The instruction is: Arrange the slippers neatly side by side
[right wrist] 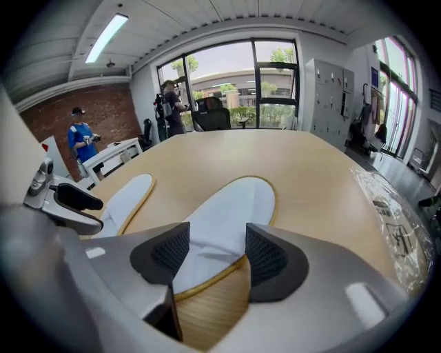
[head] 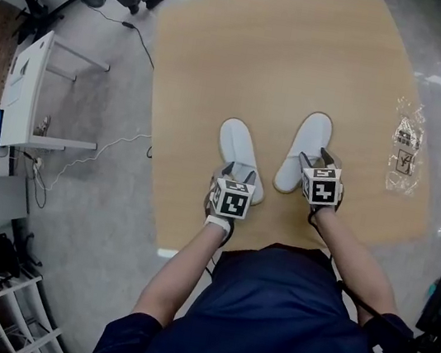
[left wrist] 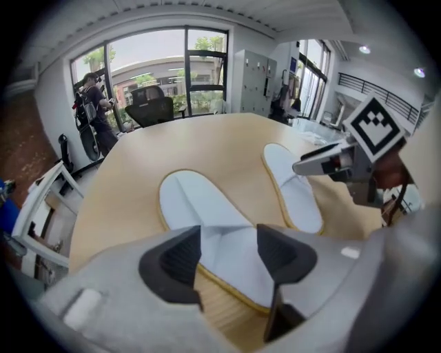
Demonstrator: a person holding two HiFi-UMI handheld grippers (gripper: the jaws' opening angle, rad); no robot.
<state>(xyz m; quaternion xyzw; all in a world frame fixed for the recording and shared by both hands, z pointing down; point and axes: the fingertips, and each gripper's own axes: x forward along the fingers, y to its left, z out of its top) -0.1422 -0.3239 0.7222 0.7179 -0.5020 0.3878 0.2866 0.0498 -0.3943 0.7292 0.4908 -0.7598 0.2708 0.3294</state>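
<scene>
While two white slippers are lying flat and apart on the wooden table (head: 308, 52), their long axes are running near to far. The left slipper (head: 238, 145) is leaning far-left and the right slipper (head: 308, 144) far-right. The left gripper (head: 238, 173) and the right gripper (head: 320, 161) are each hovering over their slipper's near end, jaws wide, gripping nothing.

On the light wooden table with rounded corners (head: 289, 66), two flat white cloth slippers with tan-edged soles are laid apart, toes splayed outward: the left slipper (head: 237, 151) nearer the front edge, the right slipper (head: 308, 144) farther back. A crumpled clear plastic wrapper (head: 405, 156) is laid near the right edge.
</scene>
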